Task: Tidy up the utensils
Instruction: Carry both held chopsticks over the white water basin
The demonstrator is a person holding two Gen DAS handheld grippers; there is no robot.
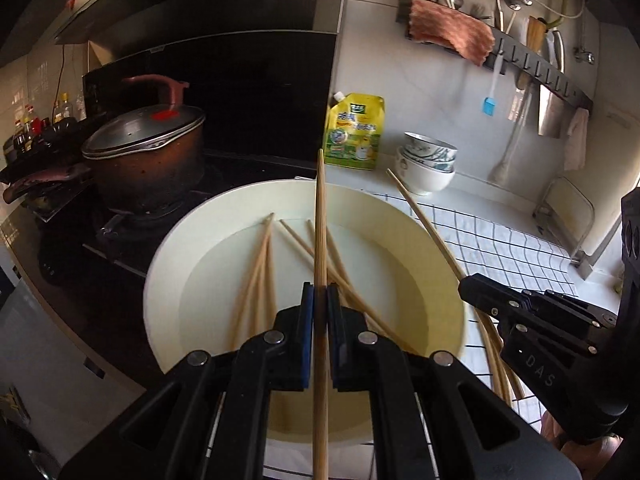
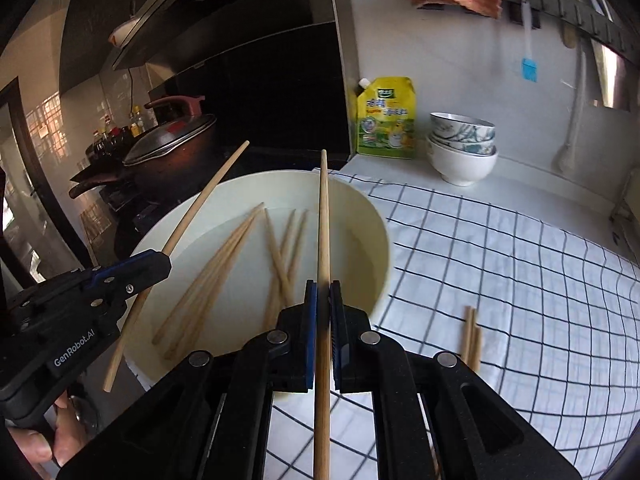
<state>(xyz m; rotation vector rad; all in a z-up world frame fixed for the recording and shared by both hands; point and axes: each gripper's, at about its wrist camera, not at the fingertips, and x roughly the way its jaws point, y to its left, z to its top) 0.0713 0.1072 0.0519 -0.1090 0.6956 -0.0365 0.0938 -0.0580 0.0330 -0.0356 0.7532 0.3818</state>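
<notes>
Far left of the left wrist view there's a dark, scuffed metal pot [image 1: 148,160] with a glass lid on the stove, nothing to do with the job. Middle of the frame is the big round cream basin [image 1: 192,232], smooth and glossy, with a loose heap of chopsticks [image 1: 256,276] criss-crossed on its flat bottom. They look like plain bamboo: thin, pale, tapering sticks. The left gripper [image 1: 320,300] has its fingers pinched tight on one chopstick [image 1: 320,208], which sticks straight up the centre of the frame over the basin. Moving right, the right gripper [image 1: 516,308] is clamped on its own chopstick [image 1: 424,220], hanging over the basin's right rim. Past that, lower right of the right wrist view, a few sticks [image 2: 472,332] already lie on the white grid-checked cloth [image 2: 520,264] covering the worktop, soft and a bit wrinkled. So I'd say it's mid-transfer: one stick per hand, lifted out, about to go on the cloth. The next move probably needs both carried right and laid parallel beside that little pile, tips lined up, without rolling.
</notes>
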